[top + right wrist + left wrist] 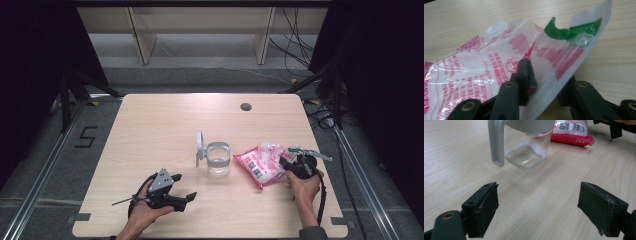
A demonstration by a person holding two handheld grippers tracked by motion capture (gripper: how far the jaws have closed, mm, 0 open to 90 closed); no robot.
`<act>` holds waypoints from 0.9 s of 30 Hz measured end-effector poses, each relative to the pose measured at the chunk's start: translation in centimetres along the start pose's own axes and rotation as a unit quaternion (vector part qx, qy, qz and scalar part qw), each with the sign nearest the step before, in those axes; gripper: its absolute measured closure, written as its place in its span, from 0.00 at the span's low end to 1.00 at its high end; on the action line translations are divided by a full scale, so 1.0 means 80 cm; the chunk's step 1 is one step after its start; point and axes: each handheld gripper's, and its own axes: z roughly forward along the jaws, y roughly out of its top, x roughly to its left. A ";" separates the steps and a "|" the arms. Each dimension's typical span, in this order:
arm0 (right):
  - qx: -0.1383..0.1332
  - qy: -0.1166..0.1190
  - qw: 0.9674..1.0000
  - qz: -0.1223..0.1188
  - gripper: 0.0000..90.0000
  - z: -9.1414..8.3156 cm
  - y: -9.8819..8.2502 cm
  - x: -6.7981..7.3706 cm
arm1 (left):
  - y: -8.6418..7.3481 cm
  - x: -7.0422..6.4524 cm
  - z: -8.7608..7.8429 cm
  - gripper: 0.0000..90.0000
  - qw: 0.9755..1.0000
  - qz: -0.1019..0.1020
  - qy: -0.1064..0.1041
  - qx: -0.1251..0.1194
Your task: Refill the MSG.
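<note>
Crinkly pink-and-white plastic bag [486, 72], soft and slippery, centre frame, pinched at its sealed edge by right hand-held gripper [544, 82]; left hand-held gripper [546, 207] gapes wide over bench [454, 157]

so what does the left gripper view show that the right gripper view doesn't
Left gripper view alone: the clear jar with its grey lid hanging at the side, and the left gripper with jaws wide apart, nothing between them. Right gripper view alone: the right gripper closed on the bag's clear edge, by a green strip. Both: the pink and white bag and the wooden table.
</note>
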 end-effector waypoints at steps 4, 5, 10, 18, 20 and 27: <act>-0.010 0.010 1.000 -0.026 0.94 0.002 0.000 0.000 | 0.000 0.001 0.000 0.18 1.000 0.003 -0.001 -0.003; -0.003 0.006 0.999 -0.032 0.95 0.001 0.001 0.000 | 0.000 0.000 0.001 0.18 1.000 -0.003 -0.005 -0.007; -0.015 0.020 0.999 -0.039 0.98 -0.002 0.003 0.001 | 0.001 -0.001 0.001 0.18 1.000 -0.005 -0.006 -0.007; -0.053 0.050 0.997 -0.033 0.98 -0.021 0.014 0.016 | 0.001 -0.014 0.010 0.18 1.000 0.003 -0.017 -0.001; -0.070 0.063 0.994 -0.060 0.98 -0.024 0.018 0.015 | 0.001 -0.016 0.012 0.18 1.000 0.009 -0.021 0.002; -0.093 0.092 0.988 -0.077 0.99 -0.042 0.026 0.031 | 0.004 -0.021 0.016 0.18 0.999 0.017 -0.026 0.005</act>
